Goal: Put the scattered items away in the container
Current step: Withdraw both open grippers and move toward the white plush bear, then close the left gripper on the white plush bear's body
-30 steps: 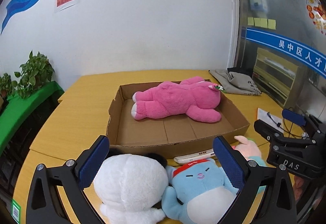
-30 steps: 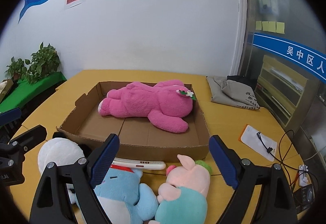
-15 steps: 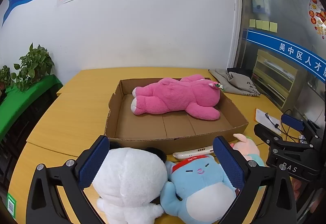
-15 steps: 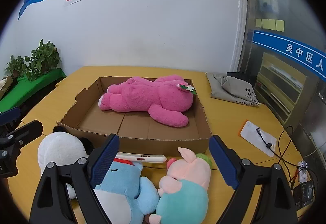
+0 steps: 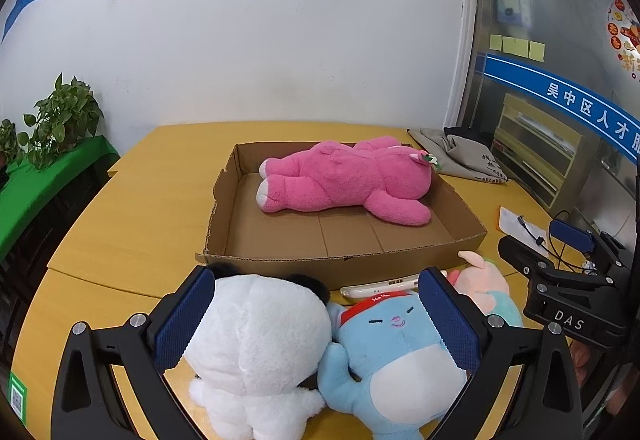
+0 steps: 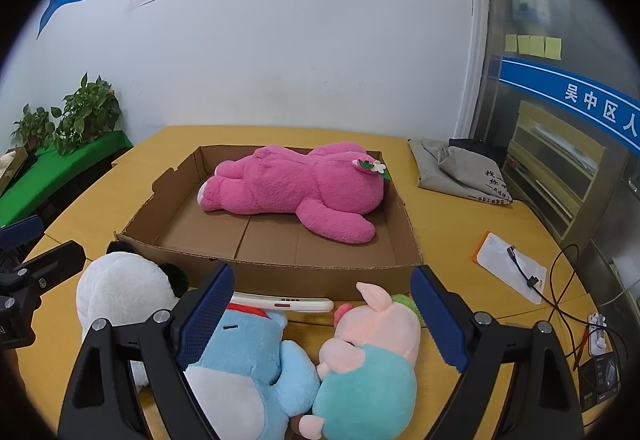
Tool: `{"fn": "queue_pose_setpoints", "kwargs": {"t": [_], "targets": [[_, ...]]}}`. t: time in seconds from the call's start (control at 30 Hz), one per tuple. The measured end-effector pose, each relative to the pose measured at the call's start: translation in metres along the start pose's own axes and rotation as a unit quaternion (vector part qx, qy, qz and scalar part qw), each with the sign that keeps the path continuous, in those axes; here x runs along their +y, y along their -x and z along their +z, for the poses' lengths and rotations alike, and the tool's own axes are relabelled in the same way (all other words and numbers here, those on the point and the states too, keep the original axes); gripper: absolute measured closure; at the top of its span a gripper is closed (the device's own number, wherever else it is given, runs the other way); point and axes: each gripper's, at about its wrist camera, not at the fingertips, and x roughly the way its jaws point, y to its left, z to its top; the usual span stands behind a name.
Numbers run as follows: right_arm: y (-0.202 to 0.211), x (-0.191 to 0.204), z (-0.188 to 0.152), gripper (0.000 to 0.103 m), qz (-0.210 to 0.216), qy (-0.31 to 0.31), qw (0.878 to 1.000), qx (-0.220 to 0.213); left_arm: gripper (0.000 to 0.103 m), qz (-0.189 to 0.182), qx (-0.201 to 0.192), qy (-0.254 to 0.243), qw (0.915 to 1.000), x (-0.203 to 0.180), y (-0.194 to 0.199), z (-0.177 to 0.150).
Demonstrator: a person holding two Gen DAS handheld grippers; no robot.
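An open cardboard box (image 5: 332, 268) (image 6: 280, 274) sits mid-table with a big pink plush bear (image 5: 344, 187) (image 6: 292, 187) lying inside. In front of it lie a white panda plush (image 5: 256, 340) (image 6: 120, 292), a blue plush (image 5: 392, 352) (image 6: 248, 360), a pink pig plush in teal (image 5: 484, 292) (image 6: 372, 360) and a white slim device (image 5: 380, 286) (image 6: 280, 304). My left gripper (image 5: 316, 316) is open, straddling the panda and the blue plush. My right gripper (image 6: 322, 304) is open, straddling the blue plush and the pig.
A grey cloth bag (image 6: 460, 171) lies at the back right. A white card with a cable (image 6: 512, 268) and a power strip (image 6: 598, 332) sit near the right edge. Potted plants (image 6: 80, 119) stand on a green shelf to the left.
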Motion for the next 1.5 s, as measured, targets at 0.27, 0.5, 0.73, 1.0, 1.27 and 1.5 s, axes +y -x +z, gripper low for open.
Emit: {"fn": "queue_pose_setpoints", "kwargs": {"t": [0.27,0.5,0.73,1.0,1.27,1.5], "targets": [[-0.002,0.002,-0.001,0.013,0.003,-0.006,1.0,0.001,0.0,-0.017,0.01,-0.004,0.9998,0.004,-0.002,-0.006],[-0.004,0.001,-0.001,0.013,0.002,-0.01,1.0,0.001,0.0,-0.022,0.015,0.003,0.9996,0.01,-0.006,-0.006],[-0.011,0.011,-0.006,0.013,0.02,0.002,1.0,0.01,0.0,-0.026,0.023,0.001,0.9994,0.019,-0.013,-0.012],[-0.035,0.074,-0.046,0.013,0.176,0.061,0.979,0.078,0.0,-0.038,0.083,0.042,0.995,0.077,-0.046,-0.035],[-0.048,0.143,-0.068,0.013,0.27,0.116,0.949,0.112,0.0,-0.087,0.143,0.072,0.9833,0.124,-0.093,-0.062],[-0.059,0.173,-0.083,0.013,0.241,0.137,0.956,0.096,0.017,-0.154,0.17,0.068,0.9709,0.134,-0.103,-0.067]]}}
